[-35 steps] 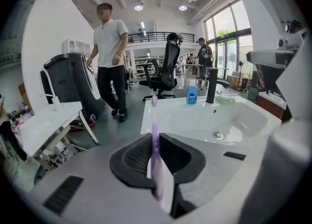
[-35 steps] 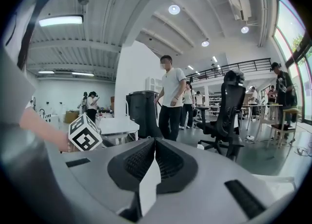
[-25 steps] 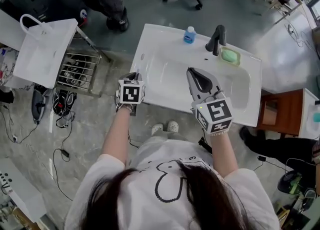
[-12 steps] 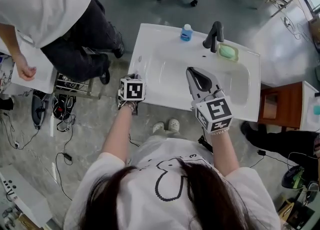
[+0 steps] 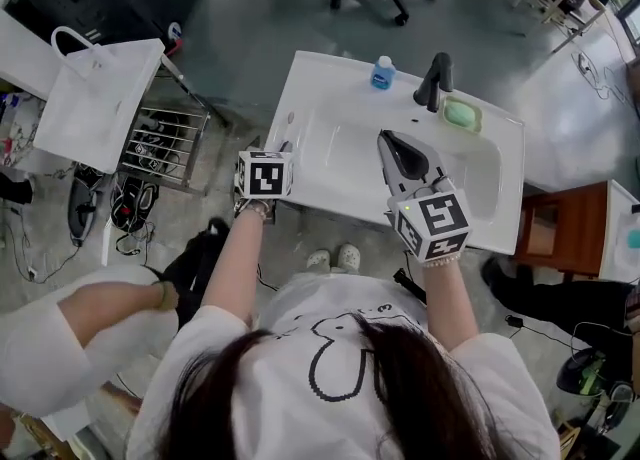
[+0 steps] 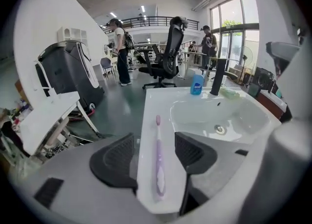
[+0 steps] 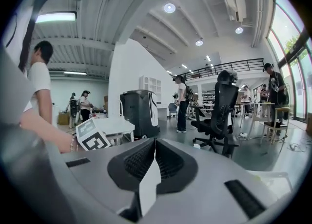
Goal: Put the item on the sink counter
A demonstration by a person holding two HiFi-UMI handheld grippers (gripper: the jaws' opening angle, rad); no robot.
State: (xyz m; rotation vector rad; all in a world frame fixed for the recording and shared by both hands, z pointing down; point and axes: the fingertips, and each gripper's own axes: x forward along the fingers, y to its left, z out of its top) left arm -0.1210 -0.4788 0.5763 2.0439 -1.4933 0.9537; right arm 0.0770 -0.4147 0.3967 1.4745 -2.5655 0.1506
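A purple toothbrush (image 6: 157, 155) lies along the left rim of the white sink counter (image 6: 151, 103), head pointing away from me. My left gripper (image 6: 155, 142) straddles that rim, and its jaws are opening. The toothbrush is between the pads, but neither pad touches it. In the head view the left gripper (image 5: 270, 153) sits at the counter's (image 5: 330, 78) front left corner. My right gripper (image 5: 396, 150) hovers over the basin with its jaws pressed together and nothing held. In its own view the right gripper (image 7: 153, 145) points out into the room.
A black faucet (image 5: 434, 80), a blue bottle (image 5: 381, 72) and a green soap dish (image 5: 461, 113) stand along the counter's back edge. A white bag (image 5: 95, 103) and a wire rack (image 5: 160, 143) are left of the sink. Another person's arm (image 5: 80, 323) reaches in at the lower left.
The left gripper sits slightly further forward at the counter's corner. A person who stood at the upper left is gone, and an arm now shows at the lower left. The right gripper has barely moved.
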